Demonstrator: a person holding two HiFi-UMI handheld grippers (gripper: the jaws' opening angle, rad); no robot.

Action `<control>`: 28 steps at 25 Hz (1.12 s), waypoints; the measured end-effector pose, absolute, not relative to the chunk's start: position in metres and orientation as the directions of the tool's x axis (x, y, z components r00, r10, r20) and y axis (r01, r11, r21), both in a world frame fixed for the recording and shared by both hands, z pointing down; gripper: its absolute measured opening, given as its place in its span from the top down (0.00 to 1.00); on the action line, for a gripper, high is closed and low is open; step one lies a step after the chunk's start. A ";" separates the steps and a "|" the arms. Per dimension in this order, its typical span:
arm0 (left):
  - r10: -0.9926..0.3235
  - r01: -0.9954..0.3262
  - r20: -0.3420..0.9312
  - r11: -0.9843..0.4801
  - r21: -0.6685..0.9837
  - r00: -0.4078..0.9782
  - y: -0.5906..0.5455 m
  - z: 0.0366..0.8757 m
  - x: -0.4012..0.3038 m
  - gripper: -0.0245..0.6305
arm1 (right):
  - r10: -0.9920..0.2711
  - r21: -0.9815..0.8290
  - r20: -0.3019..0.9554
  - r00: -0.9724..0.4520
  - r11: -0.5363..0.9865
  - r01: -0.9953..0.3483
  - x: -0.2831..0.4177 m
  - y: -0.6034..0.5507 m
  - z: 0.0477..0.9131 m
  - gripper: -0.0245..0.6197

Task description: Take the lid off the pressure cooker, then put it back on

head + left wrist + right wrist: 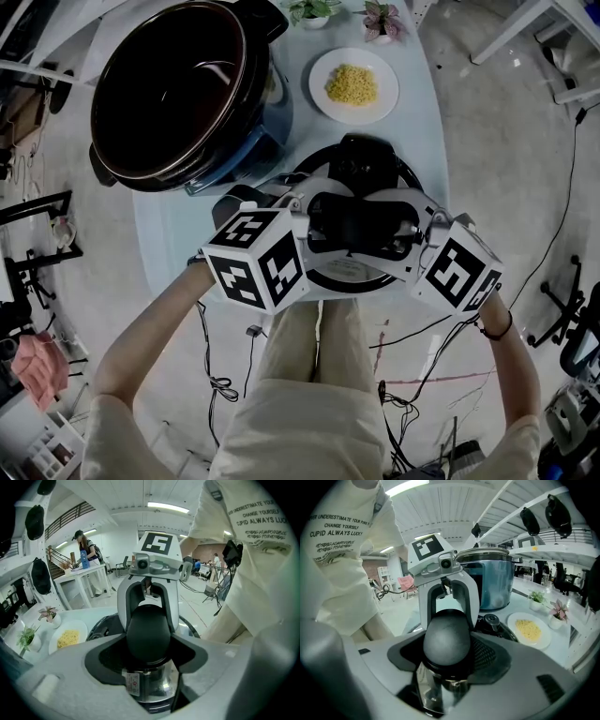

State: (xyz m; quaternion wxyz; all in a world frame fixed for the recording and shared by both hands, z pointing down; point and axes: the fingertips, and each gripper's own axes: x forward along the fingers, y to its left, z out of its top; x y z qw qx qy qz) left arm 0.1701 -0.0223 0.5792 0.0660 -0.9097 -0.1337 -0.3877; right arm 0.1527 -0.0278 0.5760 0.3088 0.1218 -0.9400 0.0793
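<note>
My left tool [319,230] and right tool [401,232] both clench the lid's black knob [149,630] from opposite sides. The lid [366,164] lies on the surface [178,234] beneath them, flat as far as I can tell. I'd lift level with even pressure. The open pot [242,103] stands ahead-left and the plate [319,89] ahead, with the surface's edge close under me.

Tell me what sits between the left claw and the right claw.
The pressure cooker lid's black handle: the left claw and right claw each clamp one end, plain in both gripper views.
</note>
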 end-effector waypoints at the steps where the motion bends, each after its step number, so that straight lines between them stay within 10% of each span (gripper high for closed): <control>1: 0.190 0.295 0.727 -0.955 -0.017 0.659 -0.023 0.579 0.170 0.53 | -0.181 -0.073 0.601 -0.779 0.958 -0.279 0.153 -0.028 0.576 0.53; 28: 0.110 0.204 0.751 -0.978 -0.033 0.650 0.011 0.515 0.164 0.53 | -0.132 -0.054 0.647 -0.751 0.975 -0.217 0.147 0.007 0.511 0.53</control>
